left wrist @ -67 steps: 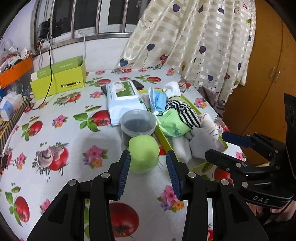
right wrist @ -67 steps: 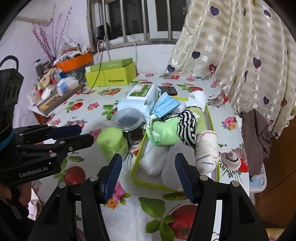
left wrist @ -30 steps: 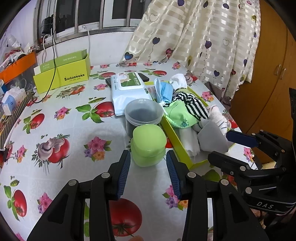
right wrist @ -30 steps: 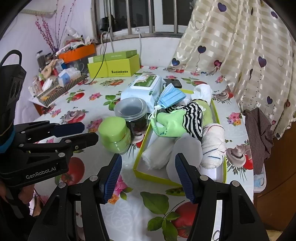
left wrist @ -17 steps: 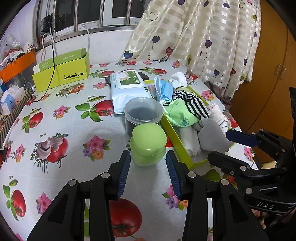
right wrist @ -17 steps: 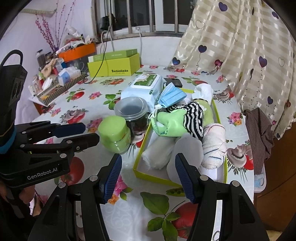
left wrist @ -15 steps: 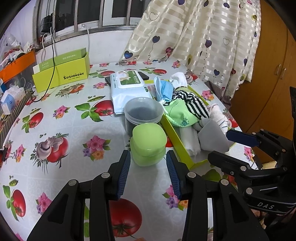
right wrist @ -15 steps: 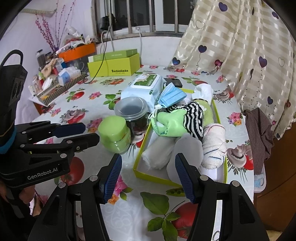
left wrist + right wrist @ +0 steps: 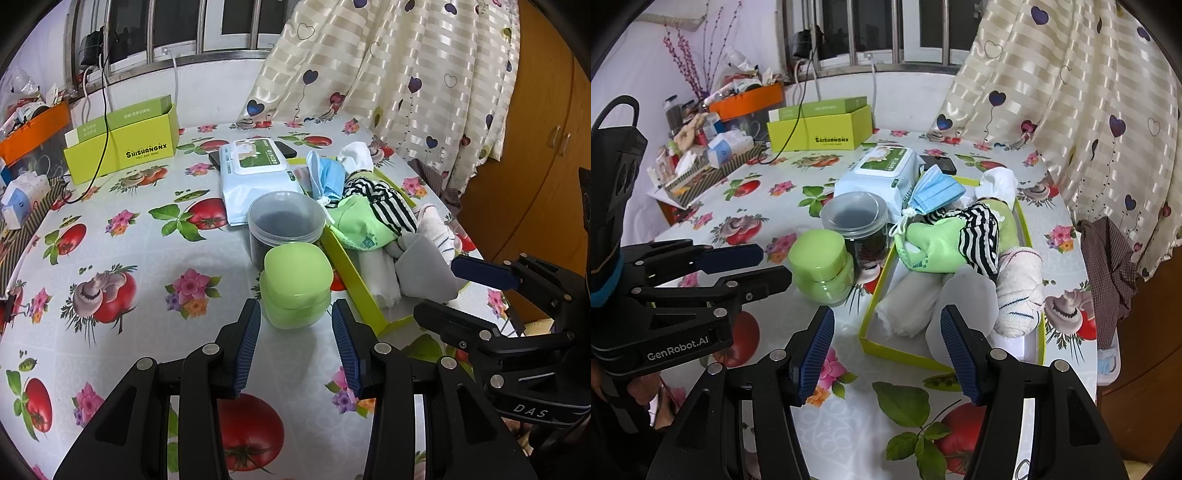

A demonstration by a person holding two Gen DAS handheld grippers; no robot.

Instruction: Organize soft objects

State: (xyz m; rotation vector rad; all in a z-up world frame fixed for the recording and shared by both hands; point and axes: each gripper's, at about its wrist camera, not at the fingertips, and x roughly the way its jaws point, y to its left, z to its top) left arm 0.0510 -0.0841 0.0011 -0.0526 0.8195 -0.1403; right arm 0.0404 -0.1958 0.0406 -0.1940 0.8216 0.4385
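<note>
A yellow-green tray [image 9: 871, 341] [image 9: 351, 273] holds soft things: a green and striped garment [image 9: 945, 236] [image 9: 364, 223], a blue face mask [image 9: 936, 192] [image 9: 327, 177], white rolled cloths [image 9: 908, 302] and a white sock [image 9: 1019, 291]. My left gripper [image 9: 295, 325] is open and empty, just short of a green lidded jar [image 9: 295, 280] [image 9: 822, 266]. My right gripper [image 9: 886, 325] is open and empty, above the near end of the tray.
A clear jar with dark contents [image 9: 284, 221] stands behind the green jar. A wet-wipes pack [image 9: 255, 170], a phone [image 9: 938, 164] and a yellow-green box [image 9: 122, 144] lie farther back. Clutter lines the left edge. A dark cloth [image 9: 1108, 251] hangs at the right edge.
Both grippers pulled back a little from the tray early on, then held still. Both stay open. Nothing on the table moved.
</note>
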